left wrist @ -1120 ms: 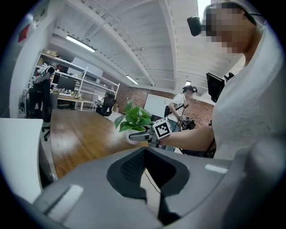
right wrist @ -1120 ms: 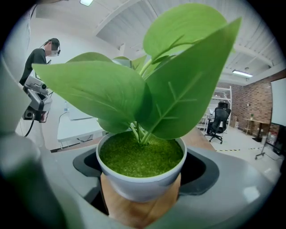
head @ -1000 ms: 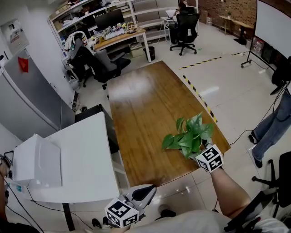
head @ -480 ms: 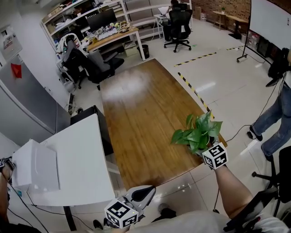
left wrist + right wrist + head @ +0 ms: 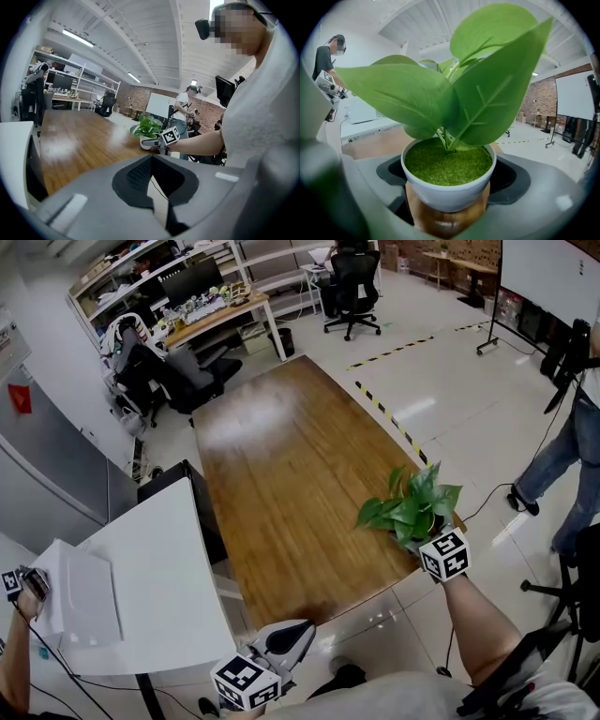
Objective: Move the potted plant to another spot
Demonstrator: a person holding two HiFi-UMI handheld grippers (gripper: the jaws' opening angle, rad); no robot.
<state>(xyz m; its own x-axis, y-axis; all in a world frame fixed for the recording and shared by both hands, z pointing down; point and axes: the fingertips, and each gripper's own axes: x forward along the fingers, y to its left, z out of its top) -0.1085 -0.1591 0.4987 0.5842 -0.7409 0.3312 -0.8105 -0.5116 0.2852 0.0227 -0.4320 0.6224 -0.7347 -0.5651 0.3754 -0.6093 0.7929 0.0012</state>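
Right hand-held gripper [image 5: 427,536], jaws wide around the pot [image 5: 447,190], holds the plant [image 5: 412,504] upright at the tabletop's [image 5: 281,465] near right corner.

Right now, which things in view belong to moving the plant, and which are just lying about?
Job in hand:
- plant
- right gripper, jaws closed on the pot
- wooden table beneath it

Lying about:
- left gripper, jaws together, nothing in them
- white desk
- office chairs
- whiteboard
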